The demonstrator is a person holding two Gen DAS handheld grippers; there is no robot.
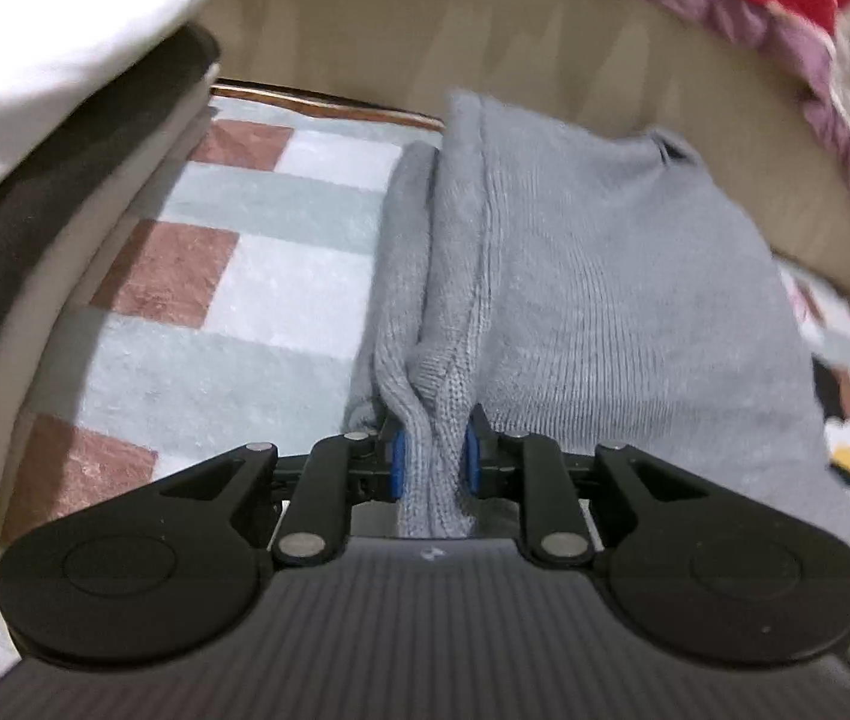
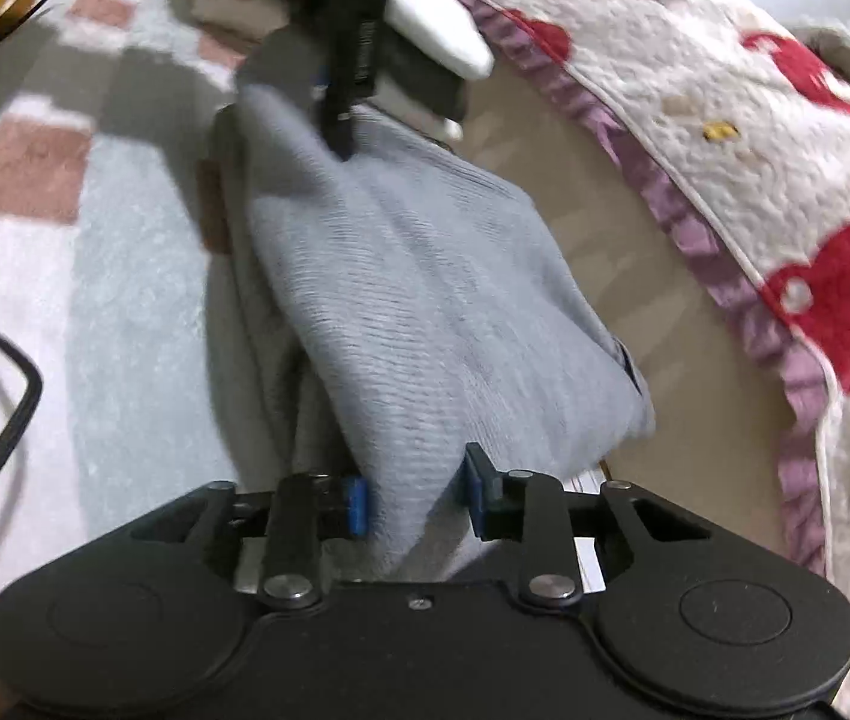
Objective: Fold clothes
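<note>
Two claws, left [image 1: 432, 459] and right [image 2: 416, 495], pinch one grey sweater [image 1: 574, 276]; long axis runs 6-to-12 o'clock over the rug [image 1: 233, 300].

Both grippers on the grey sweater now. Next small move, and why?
Probably lower both ends together onto the rug and lay the fold flat. The left gripper pinches a bunched edge of the grey sweater; the right gripper has the other end between its pads, and the knit sags between them, partly doubled.
</note>
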